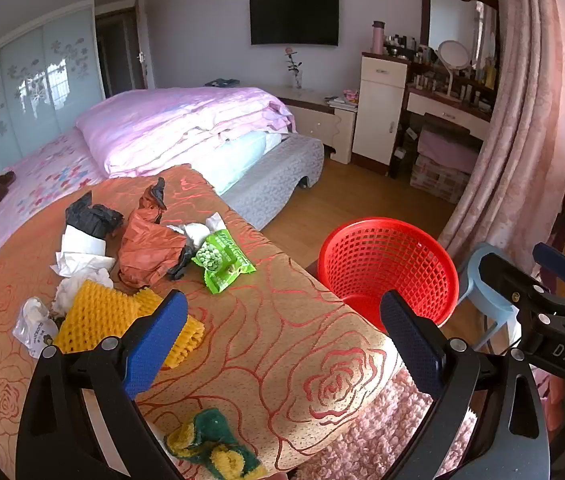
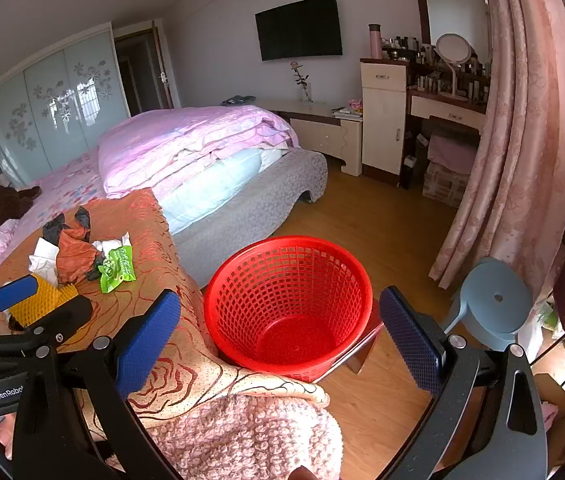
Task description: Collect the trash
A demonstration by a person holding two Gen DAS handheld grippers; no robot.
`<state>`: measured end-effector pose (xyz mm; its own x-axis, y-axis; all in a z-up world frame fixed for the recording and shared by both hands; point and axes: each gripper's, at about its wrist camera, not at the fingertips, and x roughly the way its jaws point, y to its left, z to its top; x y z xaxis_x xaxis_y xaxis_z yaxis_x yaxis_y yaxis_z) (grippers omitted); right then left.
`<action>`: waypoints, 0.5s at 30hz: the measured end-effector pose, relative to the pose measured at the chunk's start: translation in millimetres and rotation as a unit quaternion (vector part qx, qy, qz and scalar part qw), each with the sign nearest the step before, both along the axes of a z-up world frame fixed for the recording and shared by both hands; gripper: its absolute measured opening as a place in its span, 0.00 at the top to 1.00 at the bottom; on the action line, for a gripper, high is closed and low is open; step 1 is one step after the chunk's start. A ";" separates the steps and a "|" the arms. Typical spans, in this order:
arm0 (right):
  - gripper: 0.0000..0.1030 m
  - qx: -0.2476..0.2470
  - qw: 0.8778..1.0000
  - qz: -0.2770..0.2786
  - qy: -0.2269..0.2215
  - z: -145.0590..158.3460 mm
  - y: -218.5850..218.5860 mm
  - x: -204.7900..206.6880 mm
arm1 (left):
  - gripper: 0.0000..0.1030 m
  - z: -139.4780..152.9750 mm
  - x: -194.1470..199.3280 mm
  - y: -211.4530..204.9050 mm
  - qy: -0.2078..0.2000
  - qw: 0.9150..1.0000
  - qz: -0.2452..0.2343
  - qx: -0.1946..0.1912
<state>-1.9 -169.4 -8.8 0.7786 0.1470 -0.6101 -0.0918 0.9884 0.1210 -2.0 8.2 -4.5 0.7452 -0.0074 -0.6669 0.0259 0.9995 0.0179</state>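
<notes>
Two grippers, both mine, both with jaws spread wide and nothing between the blue pads. My left gripper (image 1: 282,336) hangs over the rose-patterned orange cover (image 1: 282,340); my right gripper (image 2: 280,330) hangs over the red basket (image 2: 288,304) and frames it between its fingers.

Trash lies in a loose heap on the cover, up and to the left of my left gripper. Nearest my left finger is a yellow foam net (image 1: 98,316), its edge hidden behind the pad. Beside it sits crumpled white paper (image 1: 78,260), with a black bag (image 1: 92,218) at the far end. An orange bag (image 1: 146,248) lies in the middle of the heap, and a green snack packet (image 1: 222,260) lies on its right, closest to the cover's edge. A small white wrapper (image 1: 34,326) sits at the left of the net. A green and yellow rag (image 1: 214,444) lies apart, low between my left fingers.

The basket stands on the wooden floor (image 2: 382,232), touching the side of the cover, and I see only bare red bottom inside it. A pale blue stool (image 2: 490,304) stands just right of it, by the pink curtain (image 2: 522,140).
</notes>
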 end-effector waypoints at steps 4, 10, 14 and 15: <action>0.07 0.001 1.000 0.000 0.000 0.0 0.8 -0.4 | 0.10 -2.4 -0.6 2.7 0.000 1.000 0.001 0.000; 0.07 0.002 1.000 0.000 0.001 0.0 -0.7 0.4 | 0.10 -7.9 -1.0 11.9 0.001 1.000 0.003 -0.001; 0.07 0.003 1.000 0.001 0.001 -0.2 -1.0 0.2 | 0.10 -7.2 -0.4 10.6 0.002 1.000 0.004 -0.001; 0.07 0.003 1.000 0.001 0.001 -0.4 -1.1 0.2 | 0.10 -8.0 -1.0 12.2 0.002 1.000 0.004 -0.001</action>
